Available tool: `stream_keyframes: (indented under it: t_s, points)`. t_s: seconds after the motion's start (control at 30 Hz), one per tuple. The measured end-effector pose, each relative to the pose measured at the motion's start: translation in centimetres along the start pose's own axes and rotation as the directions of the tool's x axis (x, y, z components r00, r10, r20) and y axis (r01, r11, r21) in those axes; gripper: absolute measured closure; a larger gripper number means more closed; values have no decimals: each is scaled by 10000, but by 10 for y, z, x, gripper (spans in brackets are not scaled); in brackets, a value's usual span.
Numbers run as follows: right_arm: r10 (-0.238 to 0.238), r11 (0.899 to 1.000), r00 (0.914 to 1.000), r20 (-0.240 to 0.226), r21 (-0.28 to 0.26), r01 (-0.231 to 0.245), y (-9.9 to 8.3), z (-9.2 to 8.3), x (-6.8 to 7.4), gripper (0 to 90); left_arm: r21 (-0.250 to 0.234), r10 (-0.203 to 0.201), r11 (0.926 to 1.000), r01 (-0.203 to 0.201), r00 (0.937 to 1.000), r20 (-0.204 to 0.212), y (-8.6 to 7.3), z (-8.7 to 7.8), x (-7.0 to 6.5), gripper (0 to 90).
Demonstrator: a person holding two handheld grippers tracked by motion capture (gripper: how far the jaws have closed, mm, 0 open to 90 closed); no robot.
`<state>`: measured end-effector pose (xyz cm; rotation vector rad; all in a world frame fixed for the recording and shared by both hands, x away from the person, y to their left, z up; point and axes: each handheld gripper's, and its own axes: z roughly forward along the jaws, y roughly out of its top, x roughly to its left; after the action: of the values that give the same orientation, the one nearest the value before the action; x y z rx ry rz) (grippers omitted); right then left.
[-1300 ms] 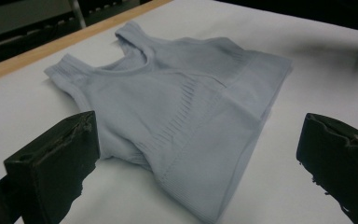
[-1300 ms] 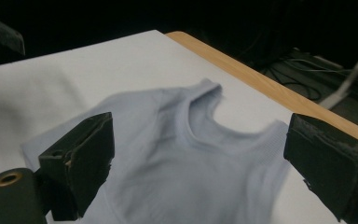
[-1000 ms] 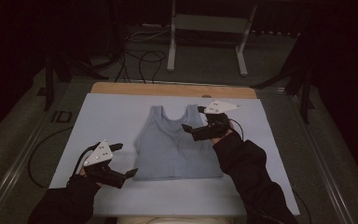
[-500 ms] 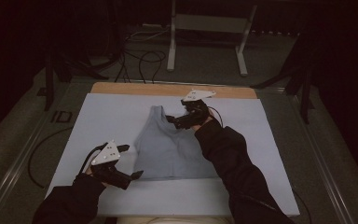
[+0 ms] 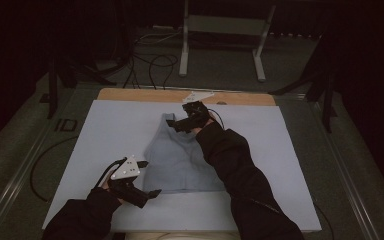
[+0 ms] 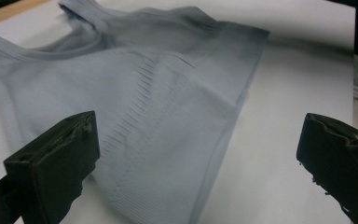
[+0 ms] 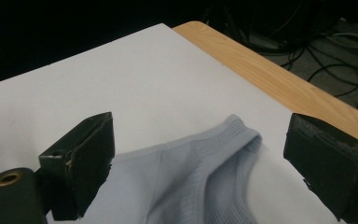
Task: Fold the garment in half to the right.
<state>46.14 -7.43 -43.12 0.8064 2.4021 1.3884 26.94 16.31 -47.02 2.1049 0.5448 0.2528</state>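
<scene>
Nearest the person, the left hand-held gripper (image 5: 152, 192) sat low over the white sheet on the table (image 5: 105, 130), its jaws spread wide and gripping nothing. The pale blue tank top (image 5: 177, 160) lay flat on that sheet, hem toward the person, straps pointing away, so its long axis ran near to far up the middle of the table. From the left hand-held gripper the bottom left corner of the hem (image 6: 200, 205) was just ahead and slightly to the right, close but not yet between the jaws; in the left gripper view the ribbed hem ran up between the two black jaws without touching either.

Farther out, the right hand-held gripper (image 5: 177, 125) hung over the far end of the garment, also spread and empty. It pointed leftward across the neckline at the far left shoulder strap (image 7: 242, 133), which lay just beyond and between its jaws in the right gripper view, with the wooden table edge (image 7: 270, 79) behind it.

So each hand-held gripper had its own corner: left nearer the hem, right nearer the strap, both on the garment's left side. That looked like a setup for a lengthwise fold.
</scene>
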Motion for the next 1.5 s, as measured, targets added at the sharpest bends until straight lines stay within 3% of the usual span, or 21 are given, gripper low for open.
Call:
stream_keyframes:
  t_s: [0.03, 0.07, 0.27, 0.37, 0.6, 0.63, 0.8, 0.97, 1.0, 1.03, 1.2, 1.33, 1.43, 1.5]
  points:
    - [63, 10000, 10000, -32, 2, -63, 0, 3, 0, 88, 0, 0, 10000, 0, 10000, 0, 0, 0, 0, 1]
    - [118, 9999, 9999, -104, 104, -117, 1, 10, 0, 89, 211, 35, 9998, -42, 9994, 356, -4, 4, -1, 1]
    - [224, 9989, 9993, -299, 410, -212, 1, 31, 3, 90, 868, 132, 9961, -177, 9985, 525, -9, 10, 0, 1]
    - [270, 9978, 9991, -323, 615, -250, -1, 41, 4, 120, 1479, 215, 9886, -271, 9990, 397, -14, 14, 1, 2]
    - [236, 9958, 9979, -610, 901, -181, -2, 59, 7, 127, 2166, 512, 9744, -597, 9977, 444, -22, 19, 1, 58]
    - [328, 9949, 9976, -611, 969, -268, -2, 64, 7, 128, 2340, 552, 9702, -627, 9977, 389, -24, 19, 3, 89]
    - [396, 9935, 9967, -706, 1091, -318, -2, 74, 4, 131, 2569, 608, 9641, -667, 9977, 307, -27, 18, 6, 206]
    - [418, 9861, 9982, -424, 1628, -344, 1, 89, -1, 154, 2913, 557, 9541, -693, 9969, 548, -33, 20, 11, 326]
    - [418, 9861, 9982, -424, 1628, -344, 1, 89, -1, 154, 2913, 557, 9541, -693, 9969, 548, -33, 20, 11, 349]
    - [463, 9818, 9985, -292, 1856, -401, 2, 94, -2, 174, 3101, 454, 9491, -545, 9983, 365, -36, 23, 12, 381]
    - [574, 9758, 9981, -220, 2125, -514, 3, 101, -7, 208, 3023, 404, 9522, -448, 9990, 211, -36, 22, 16, 505]
    - [710, 9659, 9975, 37, 2493, -697, 1, 111, -13, 251, 3121, 567, 9483, -566, 9984, 86, -33, 23, 15, 580]
    - [754, 9599, 9969, 228, 2689, -787, 0, 115, -18, 282, 3128, 574, 9484, -529, 9983, -53, -29, 27, 13, 762]
    - [788, 9559, 9962, 359, 2809, -858, 1, 119, -20, 297, 3193, 569, 9464, -485, 9982, -171, -26, 30, 12, 823]
